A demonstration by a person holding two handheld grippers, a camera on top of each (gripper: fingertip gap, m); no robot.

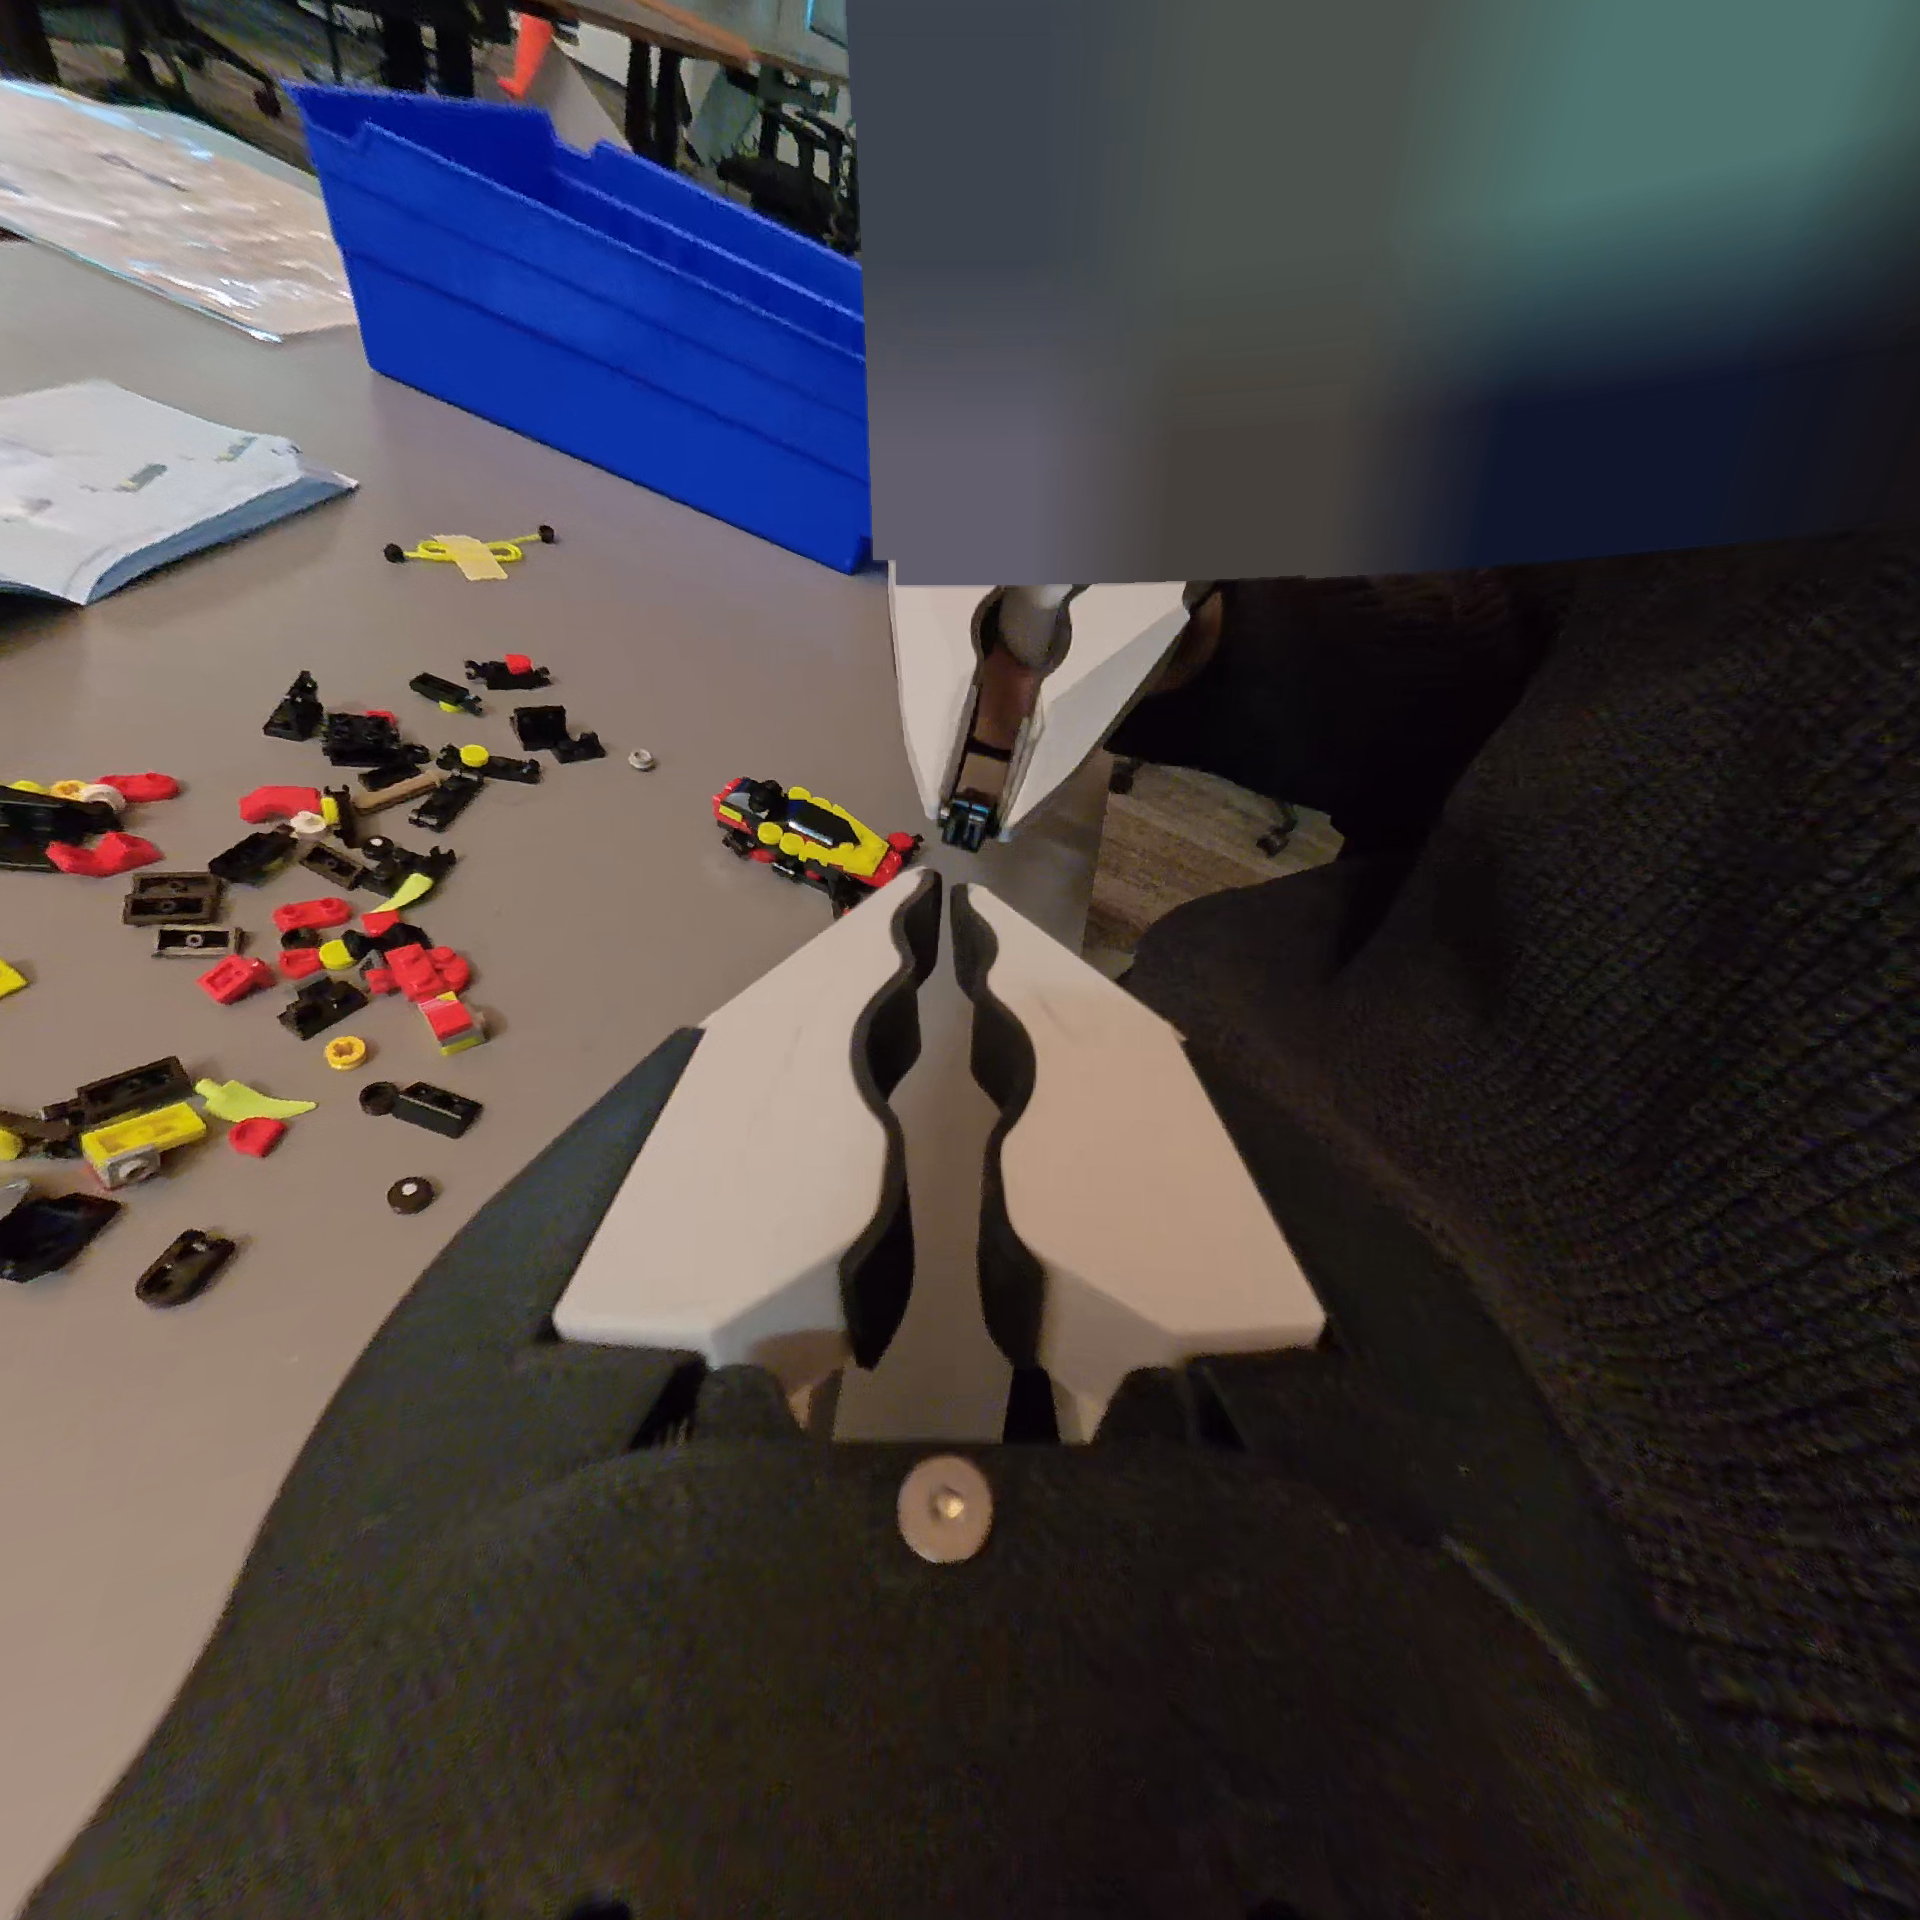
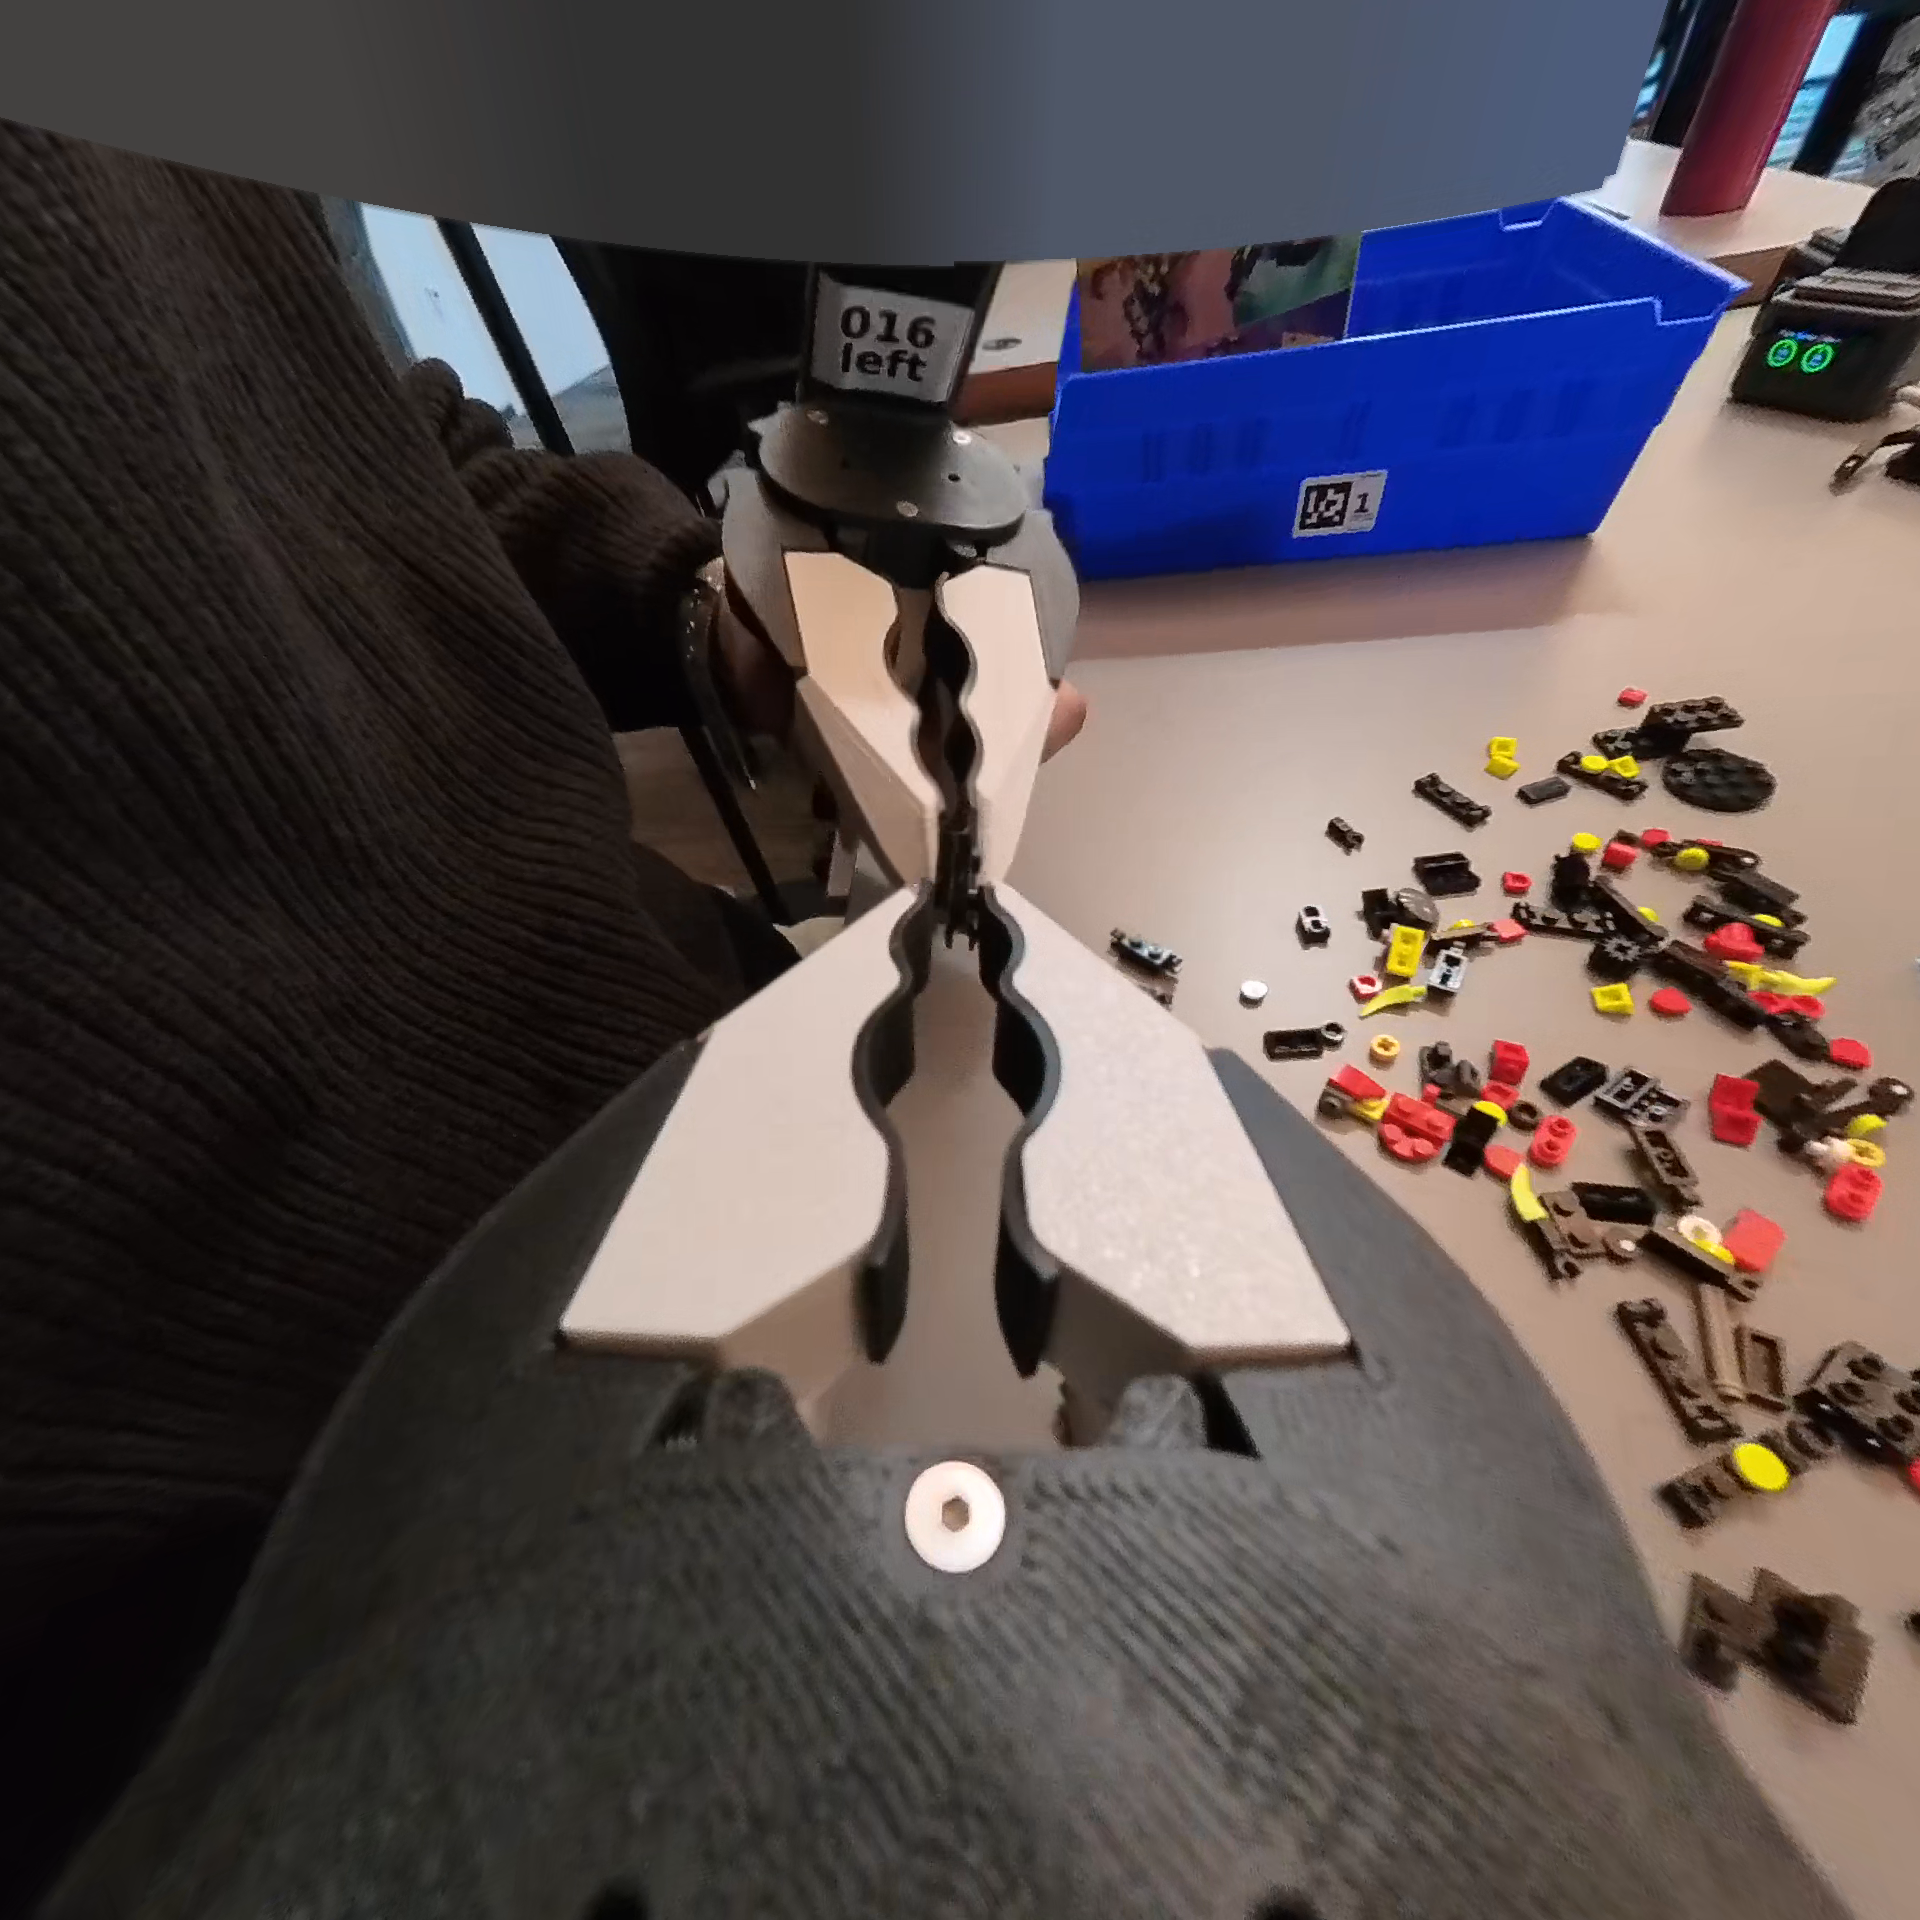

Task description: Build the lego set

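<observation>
My right gripper (image 2: 951,909) is shut on a small black brick piece (image 2: 958,920) held at its fingertips above the table's near edge. The left wrist view shows the same gripper (image 1: 971,831) pointing down with the black piece (image 1: 968,821) between its tips. My left gripper (image 1: 943,888) is shut, its tips just below that piece and apart from it. Nothing shows between its pads. It faces the right gripper tip to tip in the right wrist view (image 2: 956,831). A small yellow, red and black brick car (image 1: 810,831) lies on the grey table (image 1: 623,644), just left of my left fingertips.
Several loose black, red and yellow bricks (image 1: 312,935) are scattered on the table, also in the right wrist view (image 2: 1610,1039). A blue bin (image 1: 582,312) stands at the back. An open booklet (image 1: 125,488) lies far left. A person's dark knit sleeve (image 2: 260,727) fills one side. The tips of both grippers are at nearly the same place.
</observation>
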